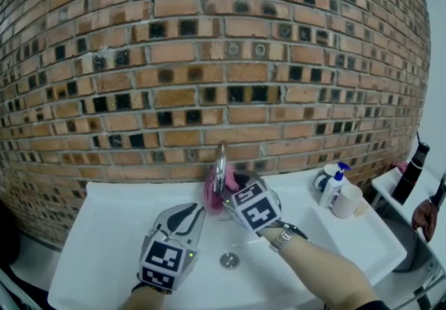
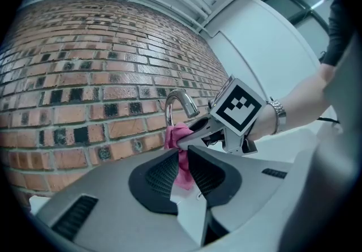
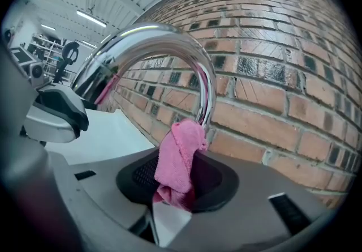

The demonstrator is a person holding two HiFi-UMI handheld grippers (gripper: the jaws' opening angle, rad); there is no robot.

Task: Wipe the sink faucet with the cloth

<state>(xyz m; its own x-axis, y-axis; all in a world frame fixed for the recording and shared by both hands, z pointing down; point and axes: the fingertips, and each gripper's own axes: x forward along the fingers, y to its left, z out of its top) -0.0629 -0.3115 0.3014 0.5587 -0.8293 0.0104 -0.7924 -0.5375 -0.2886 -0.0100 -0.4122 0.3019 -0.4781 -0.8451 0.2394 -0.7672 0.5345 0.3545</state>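
Note:
A chrome curved faucet [image 1: 221, 159] rises at the back of the white sink [image 1: 104, 232], against the brick wall. My right gripper [image 1: 226, 194] is shut on a pink cloth [image 1: 211, 191] right at the faucet's foot. In the right gripper view the bunched cloth [image 3: 178, 160] sits between the jaws, its top edge resting against the faucet's upright pipe [image 3: 205, 98]. My left gripper [image 1: 197, 212] hovers over the basin just left of the right one, shut and holding nothing. Its view looks at the faucet [image 2: 180, 98] and the cloth [image 2: 180, 135].
The drain [image 1: 229, 260] lies in the basin below both grippers. A pump bottle [image 1: 334, 187] and a white container [image 1: 348, 200] stand on the sink's right ledge. A black bottle [image 1: 412, 173] stands on a side surface further right. The brick wall is close behind the faucet.

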